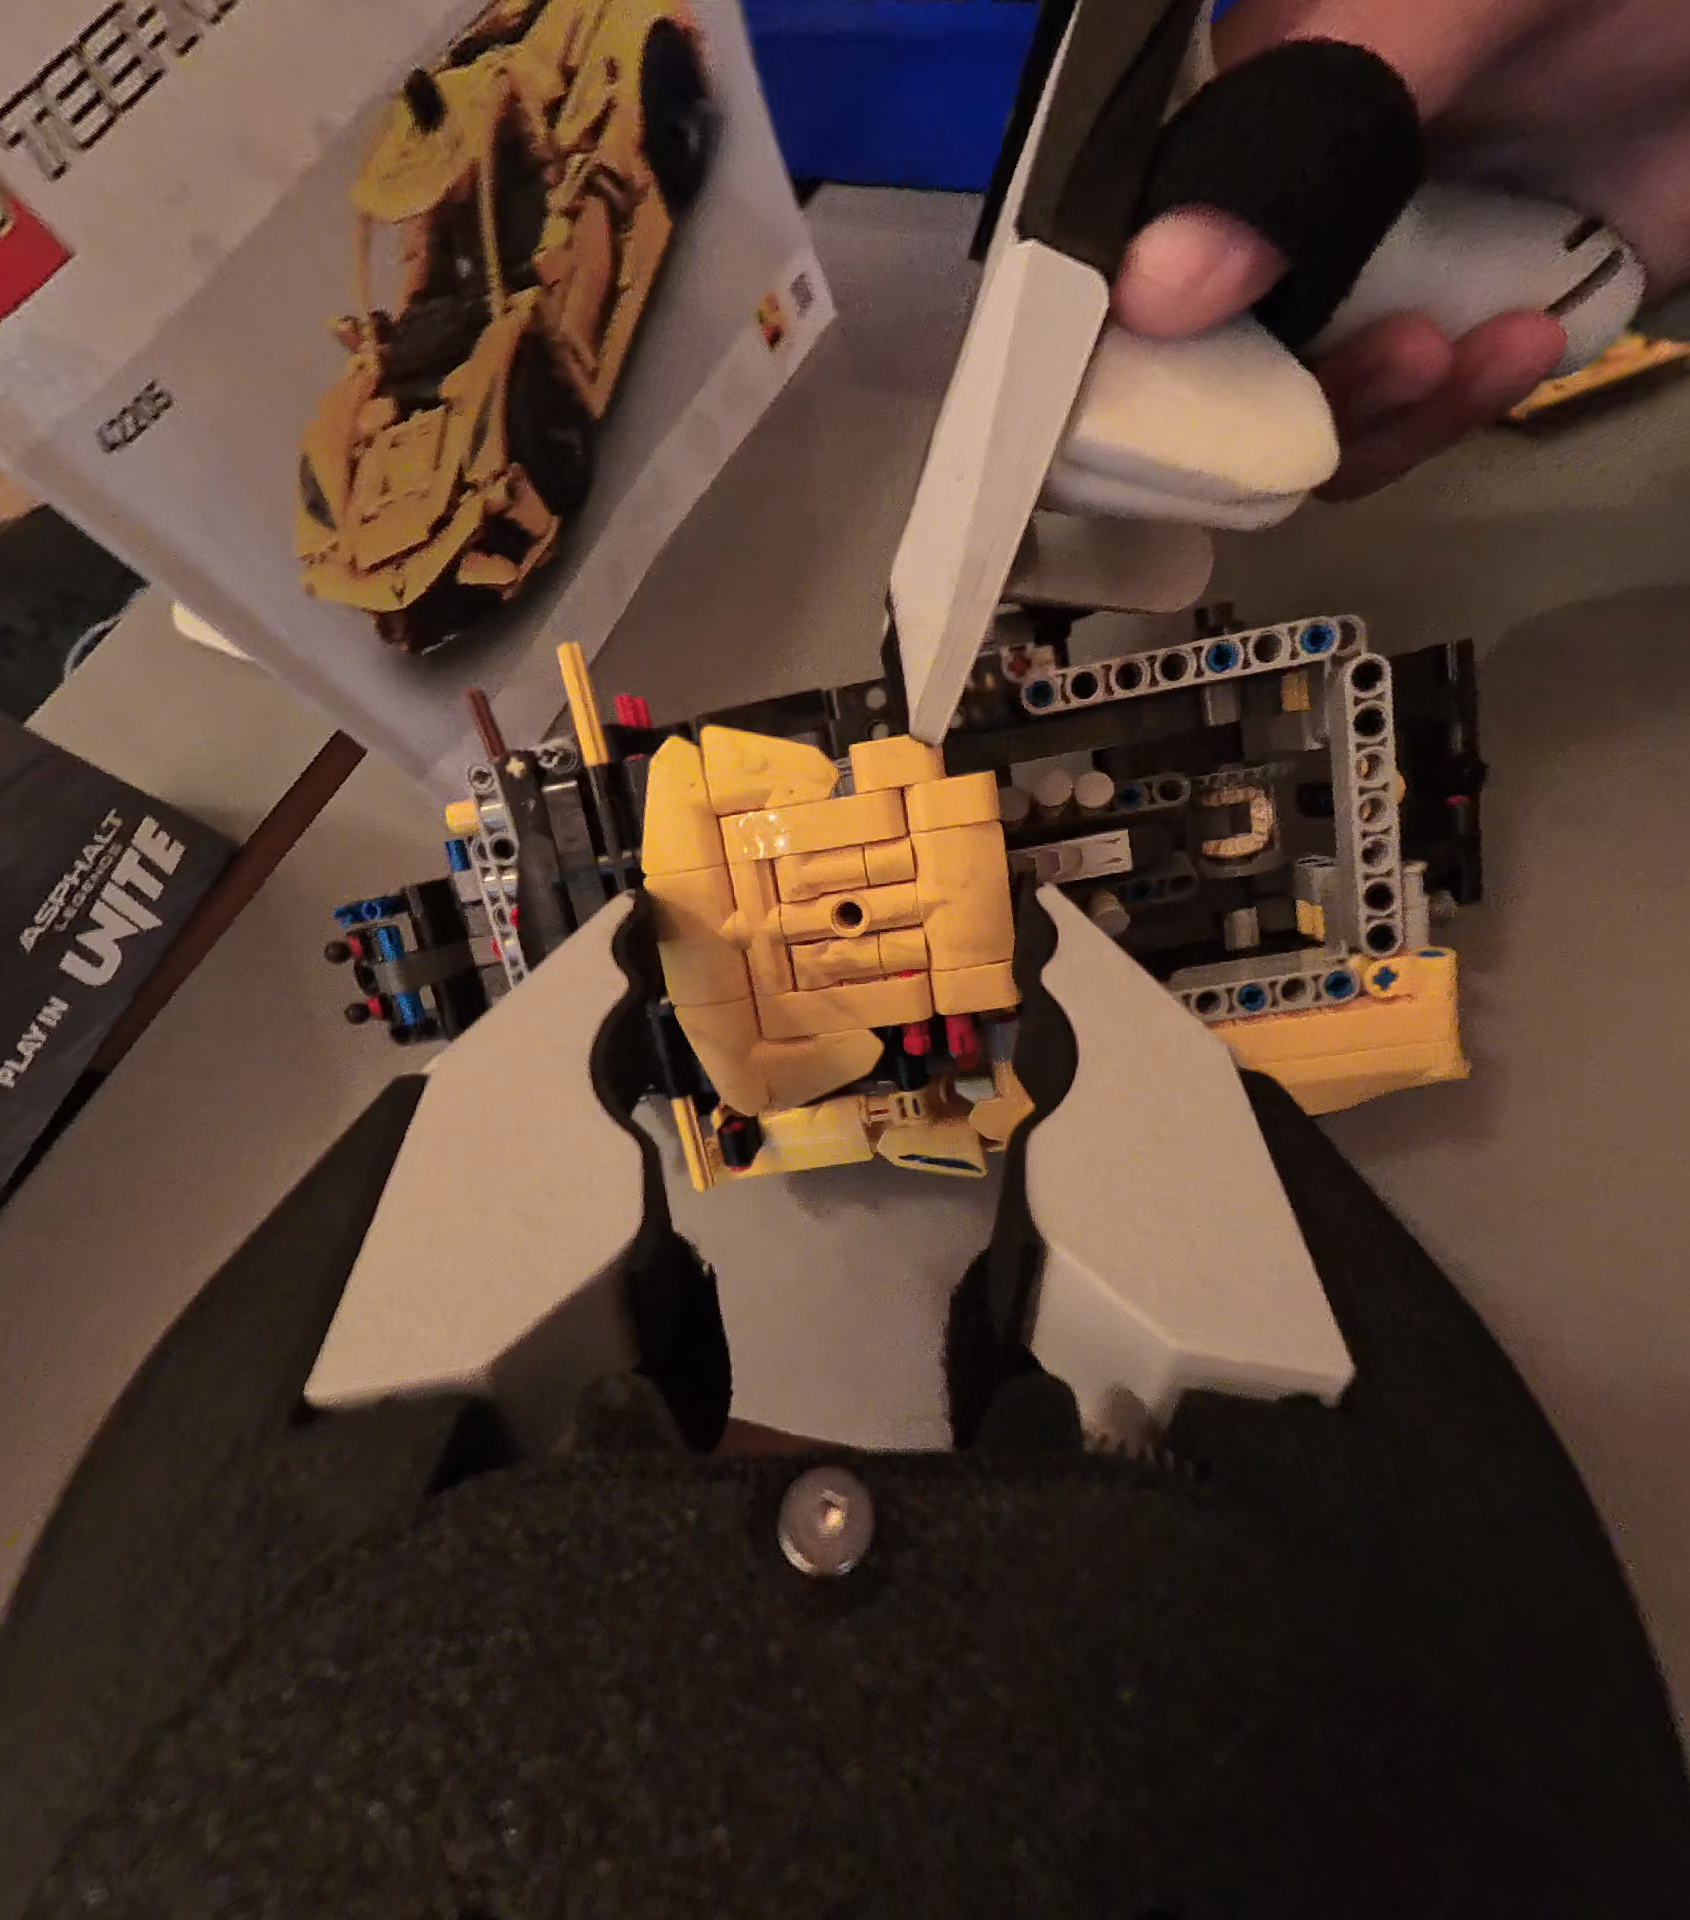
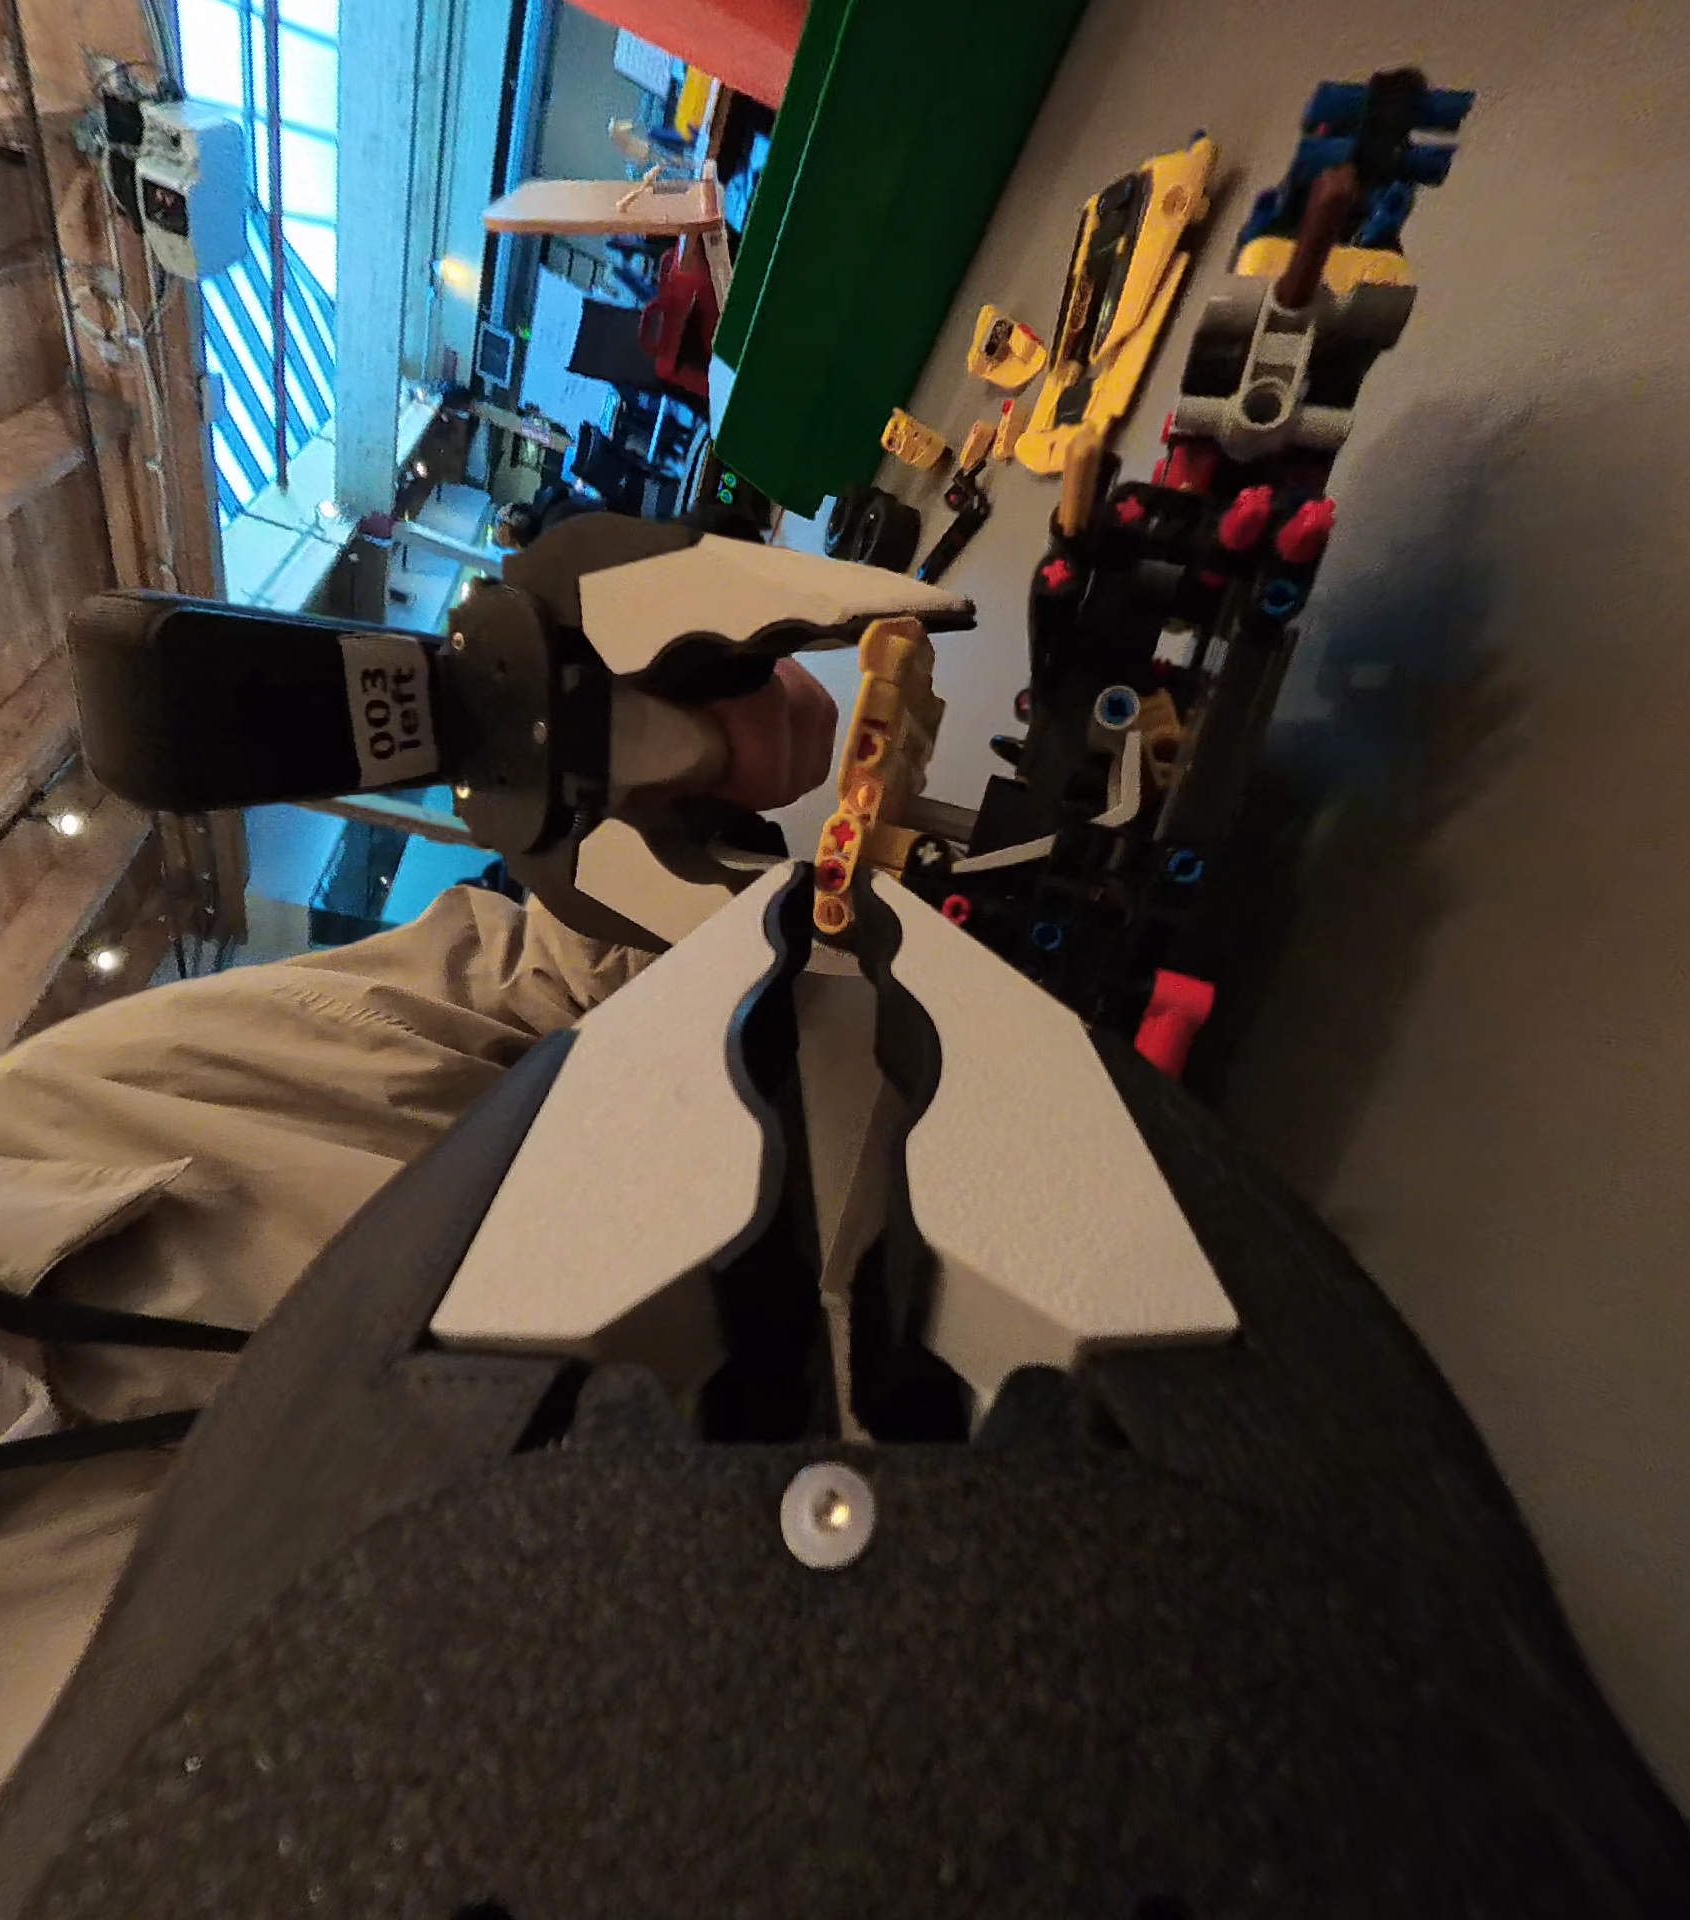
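Note:
In the left wrist view a yellow brick panel (image 1: pixel 830 914) sits on top of a black and grey brick car chassis (image 1: pixel 1236 810) on the grey table (image 1: pixel 1599 1247). My left gripper (image 1: pixel 833 904) spans the panel, one pad on each side edge. It also shows in the right wrist view (image 2: pixel 820 727), one finger at each end of the panel (image 2: pixel 882 727). My right gripper (image 2: pixel 833 894) is shut on the panel's thin yellow edge beam (image 2: pixel 833 904). In the left wrist view its white finger (image 1: pixel 966 520) comes down onto the panel's far edge.
A building-set instruction booklet (image 1: pixel 353 312) leans at the back left, with a dark booklet (image 1: pixel 41 935) beside it. A blue bin (image 1: pixel 872 83) and a green bin (image 2: pixel 872 239) stand at the back. Loose yellow body parts (image 2: pixel 1121 312) and black wheels (image 2: pixel 872 525) lie beyond the chassis. The tips of both grippers are at nearly the same place.

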The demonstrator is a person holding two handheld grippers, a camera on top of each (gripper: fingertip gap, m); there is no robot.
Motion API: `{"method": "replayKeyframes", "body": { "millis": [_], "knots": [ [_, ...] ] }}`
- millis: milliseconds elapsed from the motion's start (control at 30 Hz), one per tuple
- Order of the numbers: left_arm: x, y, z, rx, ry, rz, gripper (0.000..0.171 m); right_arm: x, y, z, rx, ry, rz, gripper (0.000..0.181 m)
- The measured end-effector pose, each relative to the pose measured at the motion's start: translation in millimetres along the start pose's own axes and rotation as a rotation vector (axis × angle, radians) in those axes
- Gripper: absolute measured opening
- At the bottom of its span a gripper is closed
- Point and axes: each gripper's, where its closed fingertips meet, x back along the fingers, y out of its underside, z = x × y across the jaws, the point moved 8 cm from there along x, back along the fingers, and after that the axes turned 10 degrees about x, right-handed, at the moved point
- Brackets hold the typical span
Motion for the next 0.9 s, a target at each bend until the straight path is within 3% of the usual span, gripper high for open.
{"method": "replayKeyframes", "body": {
  "millis": [133,267,500,633,900],
  "knots": [
    [4.6,-4.4,10.4,-0.061,0.043,-0.012,0.068,4.0,17.4,-4.7,-0.002,0.049,0.045,0.006],
    [13.1,-3.4,18.6,-0.157,0.086,-0.091,0.067,-5.0,33.4,-3.6,-0.093,-0.092,0.109,0.007],
    [12.1,14.4,17.3,-0.141,0.184,-0.177,0.067,-20.3,51.8,5.8,-0.123,-0.108,0.132,0.006],
    [0.0,21.7,16.8,-0.064,0.255,-0.103,0.069,-11.7,56.9,14.4,-0.109,-0.063,0.1,0.006],
    [-12.0,22.0,27.6,-0.013,0.321,-0.056,0.069,5.8,64.9,20.8,-0.116,-0.121,0.022,0.005]
  ]
}}
